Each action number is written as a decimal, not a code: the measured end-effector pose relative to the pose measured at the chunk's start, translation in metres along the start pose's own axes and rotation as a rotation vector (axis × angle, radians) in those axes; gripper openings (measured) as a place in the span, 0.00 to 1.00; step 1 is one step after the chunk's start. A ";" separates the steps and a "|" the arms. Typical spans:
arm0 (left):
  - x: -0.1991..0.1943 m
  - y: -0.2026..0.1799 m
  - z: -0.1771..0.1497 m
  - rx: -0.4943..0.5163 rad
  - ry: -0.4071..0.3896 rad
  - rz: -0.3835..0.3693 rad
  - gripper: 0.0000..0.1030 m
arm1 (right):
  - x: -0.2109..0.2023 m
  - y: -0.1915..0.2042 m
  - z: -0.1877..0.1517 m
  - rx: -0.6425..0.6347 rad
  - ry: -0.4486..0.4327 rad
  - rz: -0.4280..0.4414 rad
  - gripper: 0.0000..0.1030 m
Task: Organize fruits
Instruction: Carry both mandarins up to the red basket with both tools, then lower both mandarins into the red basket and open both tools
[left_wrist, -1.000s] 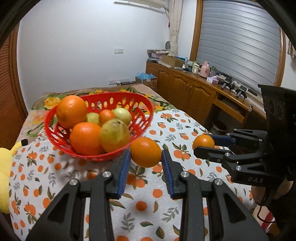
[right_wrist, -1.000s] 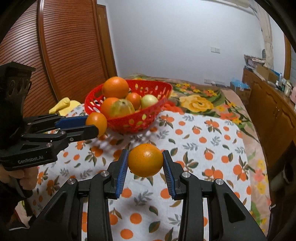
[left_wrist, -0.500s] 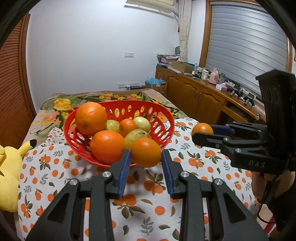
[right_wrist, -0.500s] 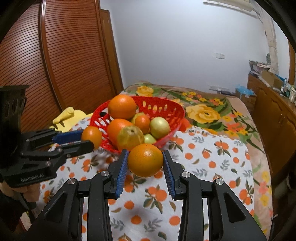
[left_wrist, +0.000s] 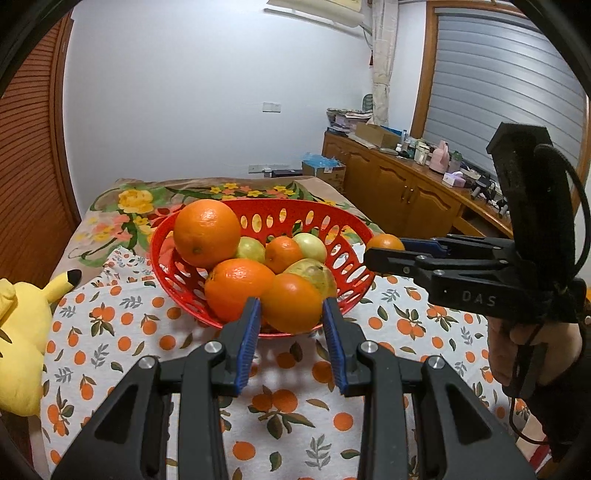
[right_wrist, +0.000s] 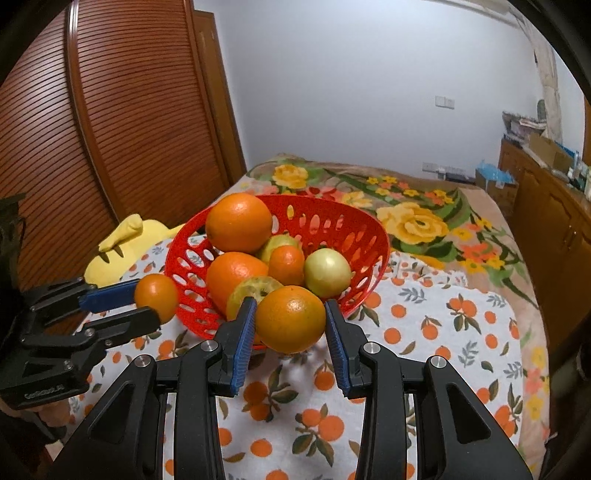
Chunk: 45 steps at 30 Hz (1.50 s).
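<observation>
A red perforated basket (left_wrist: 343, 236) (right_wrist: 343, 212) holds several oranges and pale green fruits. My left gripper (left_wrist: 291, 308) is shut on an orange (left_wrist: 290, 301) held just above the basket's near rim. In the right wrist view the left gripper (right_wrist: 149, 301) comes in from the left with its small orange (right_wrist: 157, 295) against the basket's outer wall. My right gripper (right_wrist: 290, 325) is shut on a larger orange (right_wrist: 291, 317) at the near rim. From the left wrist view the right gripper (left_wrist: 382, 249) and its orange (left_wrist: 384, 242) sit at the basket's right edge.
An orange-print cloth (left_wrist: 110, 332) covers the table over a floral blanket (right_wrist: 417, 218). A yellow plush toy (left_wrist: 18, 343) (right_wrist: 125, 240) lies left of the basket. Wooden cabinets (left_wrist: 399, 192) line the right wall, and a slatted wooden door (right_wrist: 110, 129) stands at the left. A hand (left_wrist: 532, 347) grips the right gripper's handle.
Both grippers have carried their oranges toward the basket, which now sits closer and more central in each view. Each orange has gone from over the cloth to the basket's rim.
</observation>
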<state>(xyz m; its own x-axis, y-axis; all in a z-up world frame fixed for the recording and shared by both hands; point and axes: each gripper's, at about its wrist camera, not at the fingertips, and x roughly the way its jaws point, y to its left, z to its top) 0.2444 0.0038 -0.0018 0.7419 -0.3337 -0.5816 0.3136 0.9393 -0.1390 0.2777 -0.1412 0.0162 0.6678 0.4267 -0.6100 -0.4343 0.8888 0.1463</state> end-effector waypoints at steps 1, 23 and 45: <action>0.001 0.001 0.000 -0.001 0.000 0.003 0.31 | 0.001 0.001 0.001 -0.005 0.001 -0.001 0.36; 0.033 0.016 0.029 0.005 0.024 0.039 0.31 | 0.006 -0.002 0.013 -0.022 -0.012 -0.007 0.45; 0.072 0.015 0.040 -0.013 0.061 0.072 0.32 | -0.007 -0.011 0.004 -0.011 -0.030 -0.008 0.46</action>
<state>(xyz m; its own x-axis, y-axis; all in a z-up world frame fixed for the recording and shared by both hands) 0.3262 -0.0091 -0.0134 0.7248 -0.2603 -0.6379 0.2528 0.9618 -0.1053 0.2806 -0.1537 0.0224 0.6888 0.4244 -0.5878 -0.4356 0.8903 0.1324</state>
